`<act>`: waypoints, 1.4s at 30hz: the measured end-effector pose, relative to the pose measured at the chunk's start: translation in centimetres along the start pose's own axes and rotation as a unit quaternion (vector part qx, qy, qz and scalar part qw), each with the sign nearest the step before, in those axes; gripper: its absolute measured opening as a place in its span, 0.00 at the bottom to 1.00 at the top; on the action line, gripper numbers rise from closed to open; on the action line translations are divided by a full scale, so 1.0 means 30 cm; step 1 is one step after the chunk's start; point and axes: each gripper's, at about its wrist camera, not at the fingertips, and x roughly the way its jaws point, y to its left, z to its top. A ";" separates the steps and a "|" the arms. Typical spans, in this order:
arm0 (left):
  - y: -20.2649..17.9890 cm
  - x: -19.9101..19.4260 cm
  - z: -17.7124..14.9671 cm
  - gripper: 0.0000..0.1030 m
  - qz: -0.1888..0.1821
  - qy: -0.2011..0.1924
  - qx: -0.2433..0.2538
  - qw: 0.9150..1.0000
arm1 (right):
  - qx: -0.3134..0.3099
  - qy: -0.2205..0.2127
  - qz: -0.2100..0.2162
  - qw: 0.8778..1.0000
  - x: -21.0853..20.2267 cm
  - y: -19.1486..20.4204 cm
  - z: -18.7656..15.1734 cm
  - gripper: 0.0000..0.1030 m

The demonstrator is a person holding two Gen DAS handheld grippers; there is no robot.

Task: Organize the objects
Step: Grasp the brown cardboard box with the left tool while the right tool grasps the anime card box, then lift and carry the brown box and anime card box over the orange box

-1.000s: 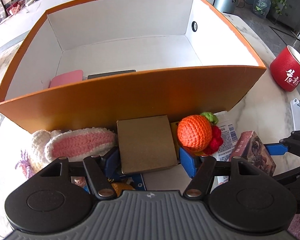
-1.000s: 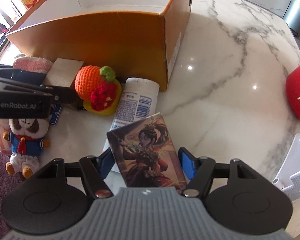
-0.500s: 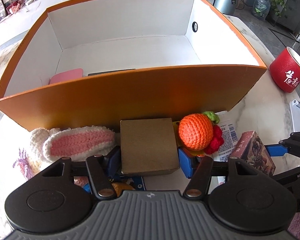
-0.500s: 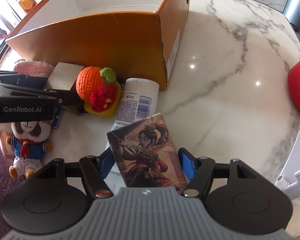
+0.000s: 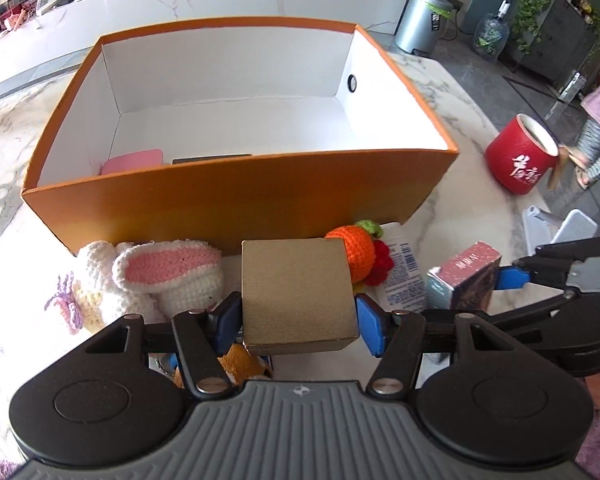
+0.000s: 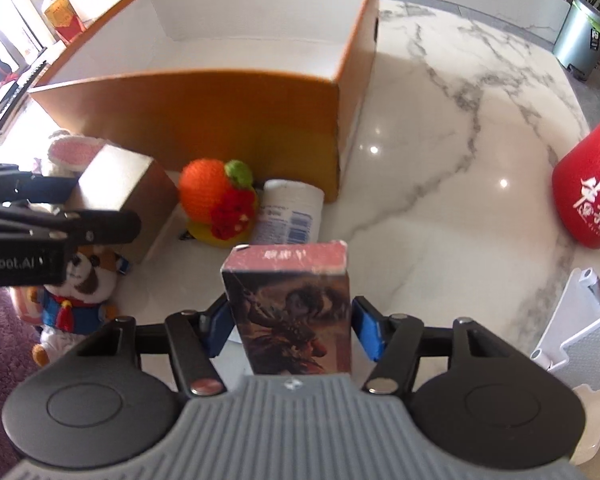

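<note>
My left gripper (image 5: 299, 322) is shut on a plain gold box (image 5: 296, 292), its blue pads pressing both sides. It holds the box off the table in front of the big orange carton (image 5: 236, 208). My right gripper (image 6: 292, 326) has an illustrated card box (image 6: 292, 312) between its pads, and its jaws are closing on it. That box is lifted and tipped so its red top end faces the camera. From the left wrist, the card box (image 5: 464, 280) hangs to the right of the gold box. A pink item (image 5: 134, 160) and a dark flat thing (image 5: 212, 159) lie inside the carton.
A crocheted orange (image 6: 208, 188), a white tube (image 6: 290, 216), a knitted bunny (image 5: 156, 276) and a plush dog (image 6: 76, 300) lie in front of the carton. A red mug (image 6: 584, 196) and a white stand (image 6: 580, 320) are on the marble to the right.
Both grippers have risen with their boxes. The gold box left the table. The card box went from lying flat to tipped up. More of the carton's inside shows.
</note>
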 end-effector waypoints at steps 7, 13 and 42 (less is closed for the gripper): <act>0.015 -0.102 0.021 0.68 -0.022 -0.026 0.005 0.999 | -0.025 -0.036 0.015 0.999 -0.138 0.110 0.068 0.61; 0.039 -0.220 0.063 0.68 -0.025 -0.062 0.023 0.998 | -0.028 -0.054 0.027 0.998 -0.221 0.142 0.125 0.61; 0.373 -0.060 0.462 0.67 0.023 -0.090 -0.005 0.996 | 0.109 0.001 0.076 0.991 0.131 0.160 0.779 0.62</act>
